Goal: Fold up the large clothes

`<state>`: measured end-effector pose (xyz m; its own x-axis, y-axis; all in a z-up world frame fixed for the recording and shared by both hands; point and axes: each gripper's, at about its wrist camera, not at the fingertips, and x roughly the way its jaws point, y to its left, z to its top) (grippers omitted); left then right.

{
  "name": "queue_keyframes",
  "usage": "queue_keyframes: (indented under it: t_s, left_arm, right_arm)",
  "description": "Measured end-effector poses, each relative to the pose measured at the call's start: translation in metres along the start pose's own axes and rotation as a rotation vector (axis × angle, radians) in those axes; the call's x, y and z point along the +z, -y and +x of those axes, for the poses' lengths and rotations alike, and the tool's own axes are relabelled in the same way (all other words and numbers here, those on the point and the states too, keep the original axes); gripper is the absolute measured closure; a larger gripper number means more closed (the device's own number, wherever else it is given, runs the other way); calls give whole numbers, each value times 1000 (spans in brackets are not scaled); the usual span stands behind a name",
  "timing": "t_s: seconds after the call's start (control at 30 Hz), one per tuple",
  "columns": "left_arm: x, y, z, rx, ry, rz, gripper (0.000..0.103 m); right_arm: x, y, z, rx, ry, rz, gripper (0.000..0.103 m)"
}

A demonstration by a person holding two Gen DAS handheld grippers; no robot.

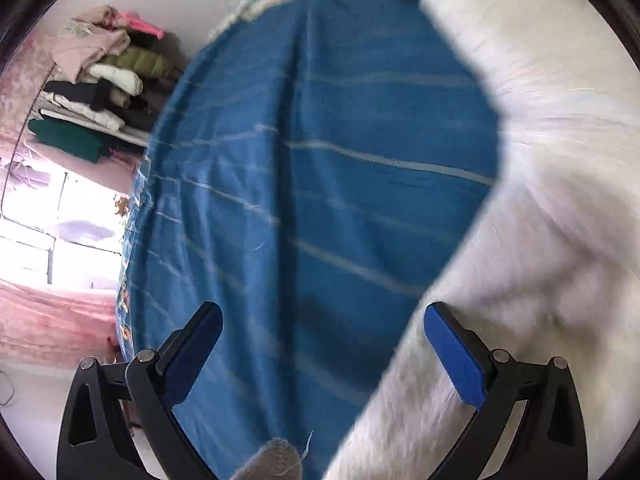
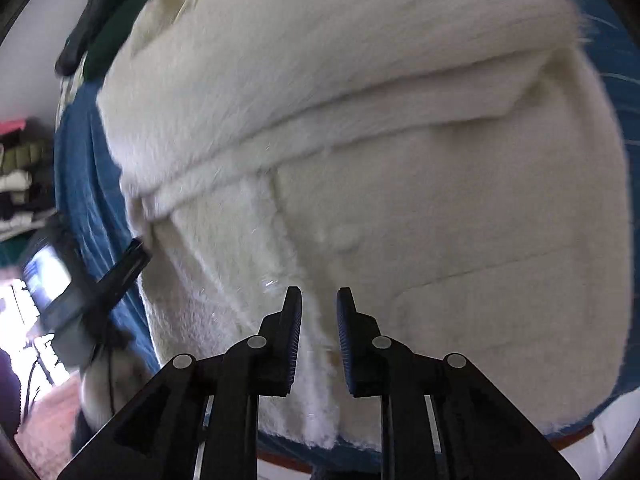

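A: From the left wrist, what shows?
B: Left gripper [image 1: 323, 330] spread wide over the blue striped bedsheet [image 1: 320, 160]; white fleece coat [image 1: 540, 200] lies rightward.
A: Right wrist?
B: Right gripper [image 2: 318, 300] narrowed around the coat's front edge, a gap showing between the fingers.

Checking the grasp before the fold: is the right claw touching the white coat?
Cannot tell. In the right wrist view the right claw straddles a coat edge, jaws slightly apart; contact is unclear.
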<state>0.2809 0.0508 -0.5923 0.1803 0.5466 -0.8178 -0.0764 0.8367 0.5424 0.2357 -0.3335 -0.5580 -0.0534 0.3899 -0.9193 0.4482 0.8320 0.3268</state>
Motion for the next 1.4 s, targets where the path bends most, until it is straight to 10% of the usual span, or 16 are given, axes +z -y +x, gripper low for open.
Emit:
queue_keyframes:
  t_s: [0.1,0.2,0.4,0.6,0.67,0.77,0.9,1.1,1.4]
  left_arm:
    - [11,-12,5,-14,-16,-41,0]
    - [6,-28,-18,-32,8,-82,0]
    - [-24,-15,-87,-74,77,-79,0]
    - [-35,63,-83,-12,75,43,0]
    - [-35,77,-70,23,52,44,0]
    - [-38,87,-62,63,67,-9,0]
    - [-40,87,-72,131,57,-38,0]
    - [-68,91,-159,281,54,-98,0]
    - [-180,204,-299,312,48,8,0]
  right_arm:
    - [6,39,-34,-46,43,38,81]
    - [18,88,-72,-118,106,53,57]
    - [69,147,-108,-367,209,-44,56]
    - [144,158,-67,-349,133,-262,56]
    - [164,163,-59,-356,138,-326,76]
    - [182,188,-59,-276,149,-266,77]
    - [170,187,-77,-293,117,-359,75]
    - [141,226,-143,-279,123,-398,44]
    - [100,342,-197,-418,106,-404,21]
